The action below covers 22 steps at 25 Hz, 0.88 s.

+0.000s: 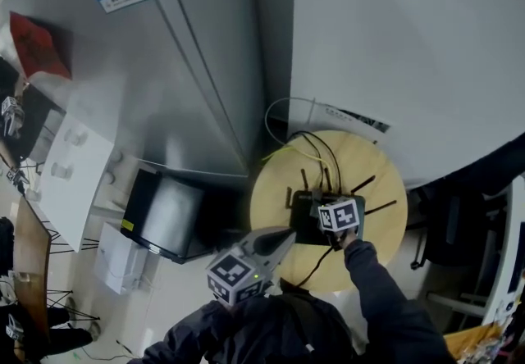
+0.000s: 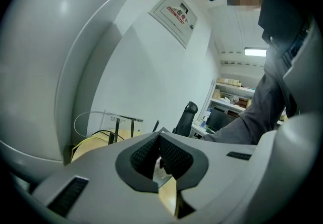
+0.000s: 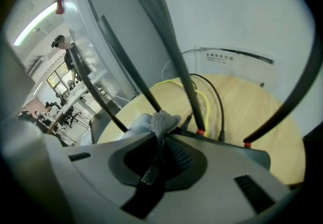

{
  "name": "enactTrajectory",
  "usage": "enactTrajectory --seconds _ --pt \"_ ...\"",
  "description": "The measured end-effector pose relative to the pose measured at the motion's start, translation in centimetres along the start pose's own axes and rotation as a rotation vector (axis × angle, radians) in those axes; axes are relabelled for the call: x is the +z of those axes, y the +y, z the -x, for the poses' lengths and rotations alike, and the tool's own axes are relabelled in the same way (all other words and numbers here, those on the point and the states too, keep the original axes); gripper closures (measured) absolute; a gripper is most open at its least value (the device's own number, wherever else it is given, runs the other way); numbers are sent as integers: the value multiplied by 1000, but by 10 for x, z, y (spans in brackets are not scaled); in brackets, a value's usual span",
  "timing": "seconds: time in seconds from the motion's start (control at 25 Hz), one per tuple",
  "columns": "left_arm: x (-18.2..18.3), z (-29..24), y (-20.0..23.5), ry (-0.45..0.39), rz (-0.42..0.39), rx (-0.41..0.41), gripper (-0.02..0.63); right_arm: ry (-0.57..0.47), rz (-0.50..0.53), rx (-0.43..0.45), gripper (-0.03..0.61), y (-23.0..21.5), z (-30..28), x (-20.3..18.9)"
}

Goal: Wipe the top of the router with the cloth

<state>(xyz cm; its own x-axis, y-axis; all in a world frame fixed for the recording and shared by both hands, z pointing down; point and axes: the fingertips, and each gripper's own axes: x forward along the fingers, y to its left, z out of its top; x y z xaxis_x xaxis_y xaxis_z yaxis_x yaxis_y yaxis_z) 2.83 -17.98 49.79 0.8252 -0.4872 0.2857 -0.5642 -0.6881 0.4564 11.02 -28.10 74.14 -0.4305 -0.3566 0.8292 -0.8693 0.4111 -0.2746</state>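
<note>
The black router (image 1: 305, 227) with several thin antennas lies in the middle of a small round wooden table (image 1: 369, 170). My right gripper (image 1: 325, 211) sits right over the router's top, shut on a grey cloth (image 3: 160, 122) bunched between its jaws. In the right gripper view the cloth lies at the base of the antennas (image 3: 176, 61), on the router (image 3: 242, 151). My left gripper (image 1: 286, 236) hangs by the table's near left edge, off the router. Its jaws (image 2: 158, 140) meet at the tips with nothing between them.
Black and yellow cables (image 1: 324, 149) run from the router's back over the table's far edge. A large white curved housing (image 1: 394, 43) rises behind the table. A black box (image 1: 168, 215) stands on the floor at the left. An office chair (image 2: 185, 117) stands farther off.
</note>
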Motion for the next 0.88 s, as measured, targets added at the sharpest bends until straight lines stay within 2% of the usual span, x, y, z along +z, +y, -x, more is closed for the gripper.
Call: enactTrajectory --seconds 0.44,0.68,0.88 --pt "3 -23 -11 14 -35 -64 621 -43 -117 -181 506 -83 46 -36" --pt "0 -25 -13 25 -37 -81 621 -64 -187 -261 506 -106 58 -46" --pt "-1 -18 -14 23 -34 -82 620 -70 -211 -287 506 -113 63 -51"
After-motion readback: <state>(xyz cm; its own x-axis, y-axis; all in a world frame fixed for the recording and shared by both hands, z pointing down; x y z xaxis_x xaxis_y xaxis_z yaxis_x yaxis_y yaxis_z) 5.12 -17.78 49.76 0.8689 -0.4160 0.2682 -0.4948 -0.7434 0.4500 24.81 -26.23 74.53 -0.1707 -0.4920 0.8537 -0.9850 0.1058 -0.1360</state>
